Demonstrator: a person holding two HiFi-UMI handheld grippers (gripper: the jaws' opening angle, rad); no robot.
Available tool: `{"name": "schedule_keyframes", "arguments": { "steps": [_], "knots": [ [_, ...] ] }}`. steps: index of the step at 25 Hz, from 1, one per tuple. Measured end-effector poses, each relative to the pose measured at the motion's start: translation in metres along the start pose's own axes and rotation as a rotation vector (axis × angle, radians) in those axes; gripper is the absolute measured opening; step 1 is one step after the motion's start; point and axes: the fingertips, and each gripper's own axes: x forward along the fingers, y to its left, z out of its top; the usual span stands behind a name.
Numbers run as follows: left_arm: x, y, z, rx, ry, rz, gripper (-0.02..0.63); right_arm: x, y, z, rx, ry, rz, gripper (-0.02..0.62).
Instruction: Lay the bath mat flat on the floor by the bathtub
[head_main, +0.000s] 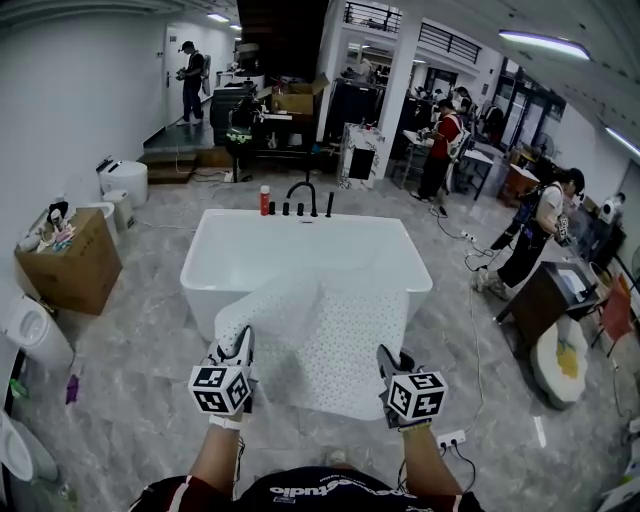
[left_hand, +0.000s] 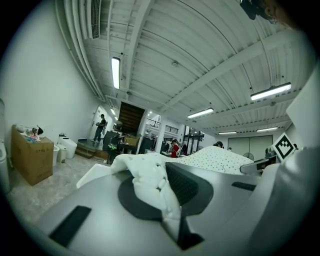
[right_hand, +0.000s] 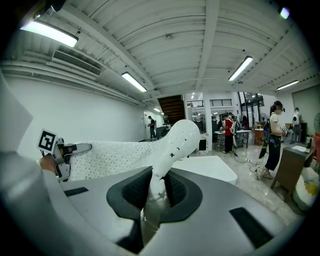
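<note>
Left tool, right tool: mat corners

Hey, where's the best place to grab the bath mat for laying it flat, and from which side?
The near edge of the mat, one corner per gripper, coming from the side away from the tub. It is limp and wide, so spaced corner grips keep it spread. The left gripper and right gripper now pinch those corners.

The bath mat hides part of the bathtub.
</note>
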Motion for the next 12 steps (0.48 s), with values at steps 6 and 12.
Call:
{"name": "schedule_keyframes", "arguments": {
  "steps": [6,12],
  "knots": [
    [0.007,0.009,0.003,0.007,0.001,0.019,0.038,0.018,-0.008,0.003,0.013,0.000,0.012,0.048],
    [0.022,0.022,0.010,0.027,-0.006,0.061,0.038,0.050,-0.007,0.014,0.014,-0.016,0.073,0.048]
  ]
}}
